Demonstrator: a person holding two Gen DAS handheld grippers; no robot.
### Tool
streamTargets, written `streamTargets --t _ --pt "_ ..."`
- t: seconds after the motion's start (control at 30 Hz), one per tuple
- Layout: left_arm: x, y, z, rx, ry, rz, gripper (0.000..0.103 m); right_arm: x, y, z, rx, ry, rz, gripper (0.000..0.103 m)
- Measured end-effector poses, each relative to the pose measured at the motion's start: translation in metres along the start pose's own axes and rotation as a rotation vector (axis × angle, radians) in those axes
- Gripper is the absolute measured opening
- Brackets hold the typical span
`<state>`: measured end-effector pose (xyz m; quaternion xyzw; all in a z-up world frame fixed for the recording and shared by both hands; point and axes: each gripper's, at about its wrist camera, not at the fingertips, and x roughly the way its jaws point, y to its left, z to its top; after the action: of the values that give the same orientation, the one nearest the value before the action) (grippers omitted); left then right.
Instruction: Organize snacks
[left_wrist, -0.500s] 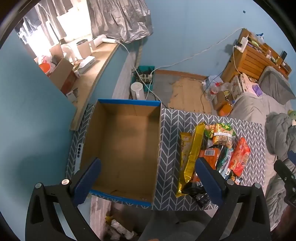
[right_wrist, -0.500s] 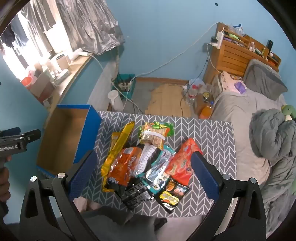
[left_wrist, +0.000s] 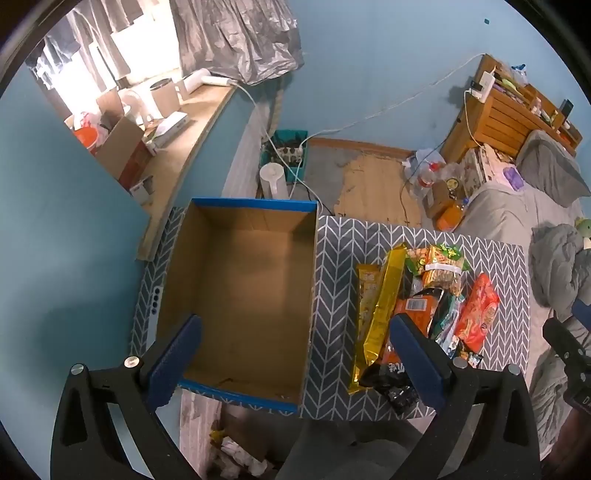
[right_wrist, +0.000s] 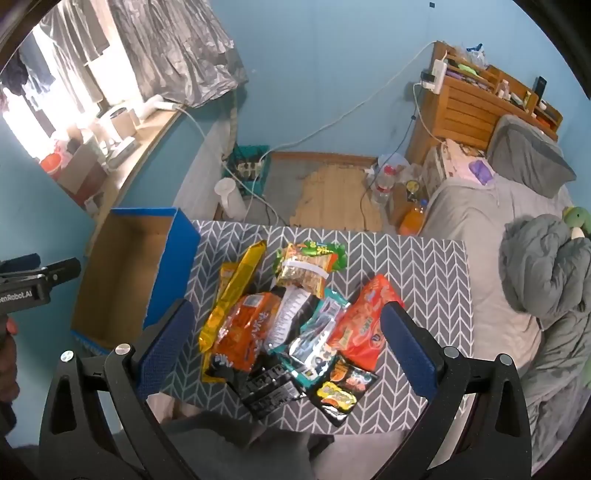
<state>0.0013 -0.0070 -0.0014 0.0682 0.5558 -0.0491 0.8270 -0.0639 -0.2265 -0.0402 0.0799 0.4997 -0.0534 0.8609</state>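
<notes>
The snacks (right_wrist: 291, 325) are lying in a loose, overlapping heap on the desk (right_wrist: 424, 273), whose cover is showing a grey and white chevron pattern; a long gold packet (right_wrist: 236, 291) is sloping along the heap's left edge, an orange bag (right_wrist: 245, 328) is resting just beside it, a green-topped packet (right_wrist: 308, 267) is sitting at the far end, a red-orange bag (right_wrist: 364, 325) is lying on the right side, and dark packets are crowding the near edge; the right gripper (right_wrist: 286, 350) is hovering above this heap with its jaws standing fully spread, nothing gripped and nothing touched, the whole pile showing between the two blue pads (right_wrist: 164, 347); the cardboard box (left_wrist: 240, 295), brown inside with a blue rim, is standing open and empty on the desk's left part, just beside the snacks; the left gripper (left_wrist: 295, 363) is hanging over the box's near edge, its jaws likewise wide apart and grasping nothing; the box floor is filling the space between them, while the right-hand pad (left_wrist: 417, 362) is overlapping the gold packet and the dark wrappers in the view, without any contact being visible.
</notes>
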Motion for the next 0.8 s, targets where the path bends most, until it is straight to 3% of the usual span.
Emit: streamTargets --t 0.8 --pt "-0.0013 -0.0058 0.0074 0.008 -0.014 -0.003 0.099 0.0069 -0.0030 0.0004 0.006 0.002 0.008 0.101"
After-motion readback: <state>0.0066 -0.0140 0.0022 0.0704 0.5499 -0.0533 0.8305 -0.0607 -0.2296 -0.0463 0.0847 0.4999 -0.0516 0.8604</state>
